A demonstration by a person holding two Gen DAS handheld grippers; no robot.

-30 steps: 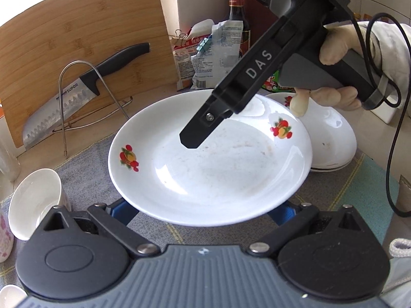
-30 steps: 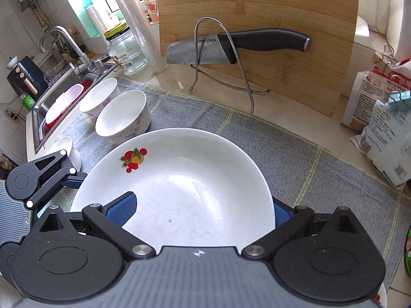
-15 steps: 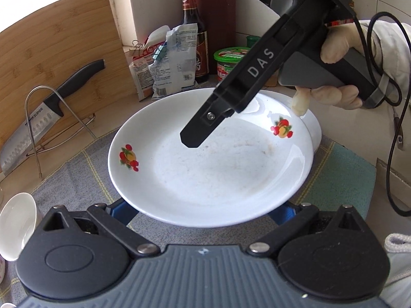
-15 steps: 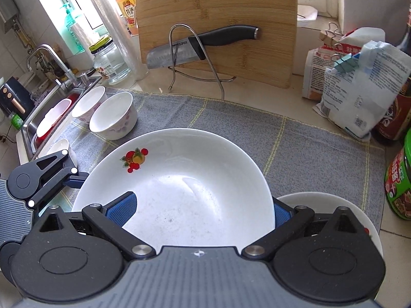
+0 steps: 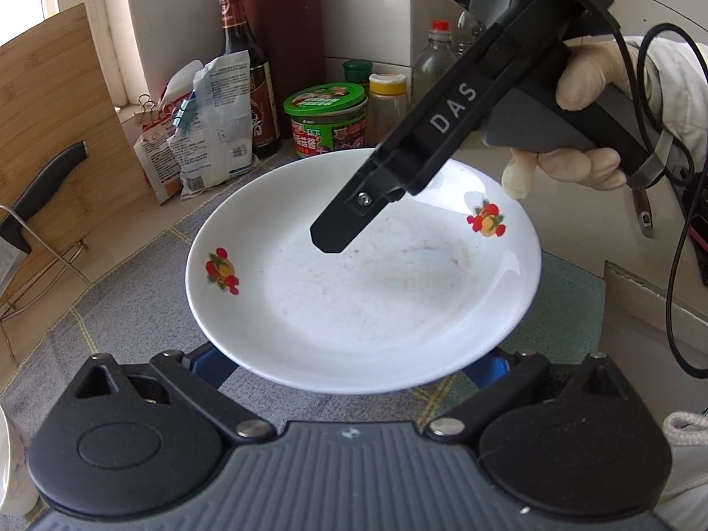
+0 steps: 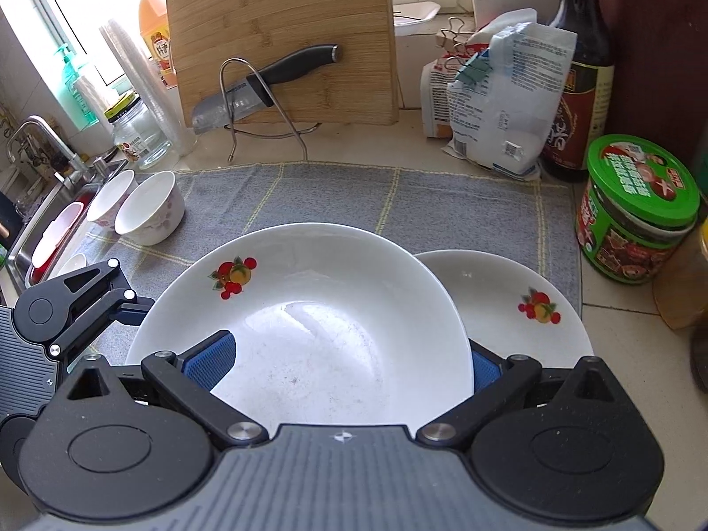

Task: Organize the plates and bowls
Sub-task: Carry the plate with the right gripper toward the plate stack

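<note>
A white plate (image 5: 363,309) with red fruit prints hangs over the grey mat (image 6: 354,194). My right gripper (image 6: 345,367) holds it: the left blue pad (image 6: 208,360) lies on top of the plate and the right pad (image 6: 484,371) sits under its rim. In the left wrist view the right gripper (image 5: 329,239) reaches over the plate's middle, held by a gloved hand (image 5: 575,168). My left gripper (image 5: 347,365) is spread open, both pads under the plate's near rim. A second matching plate (image 6: 509,292) lies on the mat, partly covered by the held plate (image 6: 309,323).
Two white bowls (image 6: 150,208) stand at the mat's left end, near the sink (image 6: 53,239). A knife on a wire rack (image 6: 265,84) leans by the bamboo board (image 6: 283,13). Clipped bags (image 6: 500,97), a dark sauce bottle (image 6: 579,88) and a green-lidded jar (image 6: 637,208) crowd the right.
Both grippers have carried the plate to the right along the mat. The board and knife slid to the left in view, and the second plate now shows beside and under the held one.
</note>
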